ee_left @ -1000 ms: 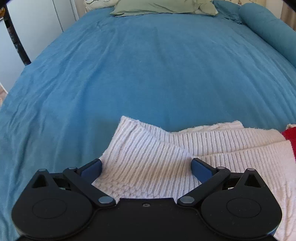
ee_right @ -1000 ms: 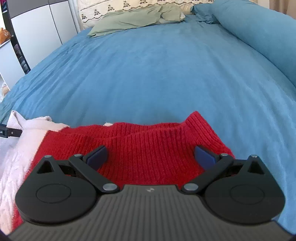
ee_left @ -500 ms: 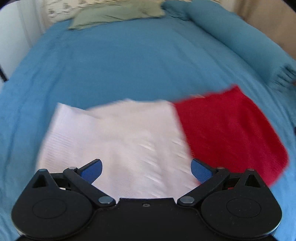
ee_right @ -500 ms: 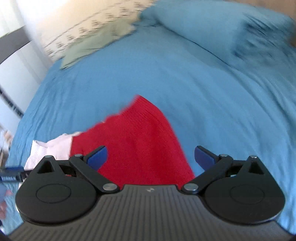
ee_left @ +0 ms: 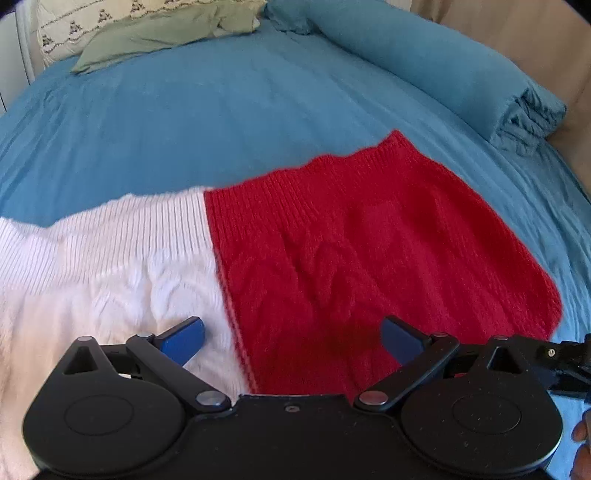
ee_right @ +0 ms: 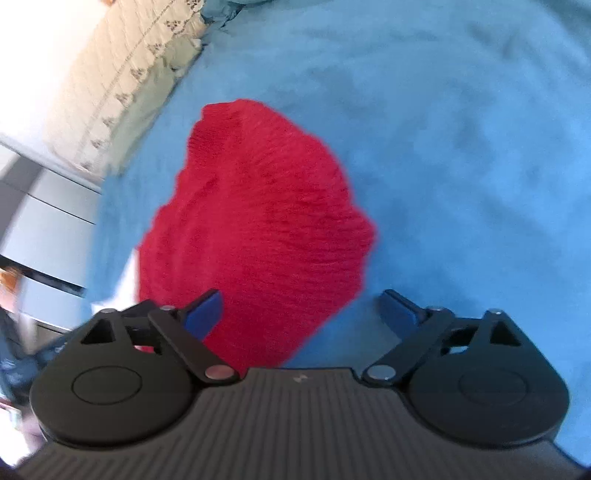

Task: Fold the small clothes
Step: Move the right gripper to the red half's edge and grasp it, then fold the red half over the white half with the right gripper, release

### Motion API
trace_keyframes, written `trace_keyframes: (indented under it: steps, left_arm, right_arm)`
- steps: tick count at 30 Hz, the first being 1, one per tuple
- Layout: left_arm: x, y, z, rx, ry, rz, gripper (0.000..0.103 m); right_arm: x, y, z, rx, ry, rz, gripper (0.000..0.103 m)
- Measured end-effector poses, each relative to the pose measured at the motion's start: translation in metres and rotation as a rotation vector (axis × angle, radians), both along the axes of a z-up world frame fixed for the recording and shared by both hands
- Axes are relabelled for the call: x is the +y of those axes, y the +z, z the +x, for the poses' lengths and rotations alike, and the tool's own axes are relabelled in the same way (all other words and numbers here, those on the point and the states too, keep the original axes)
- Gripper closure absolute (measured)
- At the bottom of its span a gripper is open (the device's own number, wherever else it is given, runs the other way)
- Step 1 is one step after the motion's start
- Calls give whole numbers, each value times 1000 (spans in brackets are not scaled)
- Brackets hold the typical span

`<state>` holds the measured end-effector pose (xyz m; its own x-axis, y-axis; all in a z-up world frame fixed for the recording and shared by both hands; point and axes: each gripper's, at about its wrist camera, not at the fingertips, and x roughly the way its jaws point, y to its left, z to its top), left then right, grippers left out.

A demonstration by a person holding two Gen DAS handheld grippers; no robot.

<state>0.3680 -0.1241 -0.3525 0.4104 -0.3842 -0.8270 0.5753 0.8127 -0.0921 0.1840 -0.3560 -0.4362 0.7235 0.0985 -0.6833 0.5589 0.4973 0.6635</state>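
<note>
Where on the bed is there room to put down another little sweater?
There's a big bare stretch of blue bedspread between the red and white sweater and the green pillow. A narrower bare strip runs between the sweater's red side and the rolled blue blanket. Near both open claws it's crowded with sweater.

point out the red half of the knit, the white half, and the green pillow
red half (ee_left: 369,236), left wrist view, middle of the cable-knit area
white half (ee_left: 110,258), left wrist view, ribbed upper part
green pillow (ee_left: 159,35), left wrist view, centre of its top face
</note>
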Motion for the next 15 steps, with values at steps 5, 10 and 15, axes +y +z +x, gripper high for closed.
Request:
trace_keyframes:
  steps: [5,10,15]
  left_arm:
    - [6,1,12,-23,87,-20,0]
    - [21,7,14,-60,153,-4,0]
    - [29,-19,21,-3,142,59,0]
  right_arm:
    - [-2,-13,24,-19,-32,63,0]
    - [-6,-18,28,-44,-133,113,2]
    - [-4,-7,30,-51,-121,61,32]
